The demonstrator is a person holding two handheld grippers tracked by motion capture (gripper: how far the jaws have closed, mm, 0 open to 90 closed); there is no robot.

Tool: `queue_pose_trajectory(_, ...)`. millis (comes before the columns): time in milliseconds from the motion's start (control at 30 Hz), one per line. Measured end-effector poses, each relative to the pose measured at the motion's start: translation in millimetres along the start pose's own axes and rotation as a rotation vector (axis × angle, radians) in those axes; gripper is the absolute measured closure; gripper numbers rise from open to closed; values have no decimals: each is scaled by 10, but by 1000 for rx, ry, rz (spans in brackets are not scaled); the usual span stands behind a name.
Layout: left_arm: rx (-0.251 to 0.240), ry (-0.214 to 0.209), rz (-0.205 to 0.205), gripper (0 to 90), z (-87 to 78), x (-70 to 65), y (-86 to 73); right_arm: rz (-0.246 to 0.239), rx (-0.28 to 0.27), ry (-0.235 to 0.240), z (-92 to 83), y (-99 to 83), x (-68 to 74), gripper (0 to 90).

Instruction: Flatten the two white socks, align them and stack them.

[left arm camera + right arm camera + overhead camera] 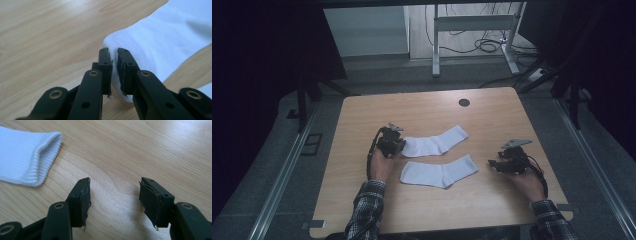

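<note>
Two white socks lie side by side on the wooden table point(362, 115): a far sock point(434, 144) and a near sock point(439, 172). My left gripper point(398, 146) is at the far sock's left end. In the left gripper view its jaws point(113, 51) stand almost together, with the rounded end of the sock point(162, 42) pinched between them. My right gripper point(493, 164) rests low at the table's right side, just right of the near sock. Its jaws point(115, 182) are open over bare wood, and the ribbed cuff point(27, 162) lies apart to their left.
A dark round hole point(464, 102) is in the table near its far edge. Beyond the table stand a white desk frame point(472, 30) and floor cables point(489, 45). Metal rails point(282, 175) run along both sides on the floor.
</note>
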State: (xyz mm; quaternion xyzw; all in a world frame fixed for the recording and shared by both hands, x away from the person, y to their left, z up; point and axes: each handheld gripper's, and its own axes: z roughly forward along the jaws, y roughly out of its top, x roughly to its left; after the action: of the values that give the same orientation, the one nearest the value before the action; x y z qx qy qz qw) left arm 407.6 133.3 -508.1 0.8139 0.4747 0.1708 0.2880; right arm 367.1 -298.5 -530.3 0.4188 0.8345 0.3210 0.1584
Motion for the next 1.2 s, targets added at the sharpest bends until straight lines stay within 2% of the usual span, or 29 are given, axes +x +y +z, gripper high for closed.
queue_pose_trajectory(33, 1, 3, -3, 756, 14, 15, -21, 0, 0, 0, 0, 0, 0, 414)
queue_pose_trajectory(67, -25, 25, -15, 703, 4, 35, -43, 0, -1, 0, 0, -1, 0, 414)
queue_pose_trajectory(100, -49, 21, -27, 691, -19, 50, -48, 0, -1, 0, 0, -1, 1, 414)
queue_pose_trajectory(133, -49, 21, -27, 662, -19, 50, -48, 0, -1, 0, 0, -1, 1, 414)
queue_pose_trajectory(167, -95, 13, -58, 635, -79, 80, -57, 0, -1, 0, 1, -1, 1, 413)
queue_pose_trajectory(267, -116, -1, -69, 601, -116, 83, -101, -1, -2, 1, 3, 0, 0, 411)
queue_pose_trajectory(367, -111, 1, -56, 585, -109, 64, -156, -1, -1, 0, 4, 2, 0, 411)
queue_pose_trajectory(433, -102, 8, -47, 569, -67, 53, -255, 1, 0, -1, 4, 4, 3, 413)
queue_pose_trajectory(633, -129, 14, -60, 504, -13, 100, -386, 6, 1, -6, 5, 9, 1, 433)
queue_pose_trajectory(733, -136, 21, -68, 442, 48, 136, -446, 9, 3, -8, 5, 15, -3, 442)
queue_pose_trajectory(900, -113, 14, -60, 375, 110, 143, -438, 13, 7, -13, 7, 22, -1, 446)
queue_pose_trajectory(1000, -101, -4, -83, 277, 119, 171, -435, 16, 14, -16, 7, 31, 4, 452)
queue_pose_trajectory(1200, -94, 9, -81, 252, 121, 166, -436, 27, 33, -17, 18, 88, 13, 441)
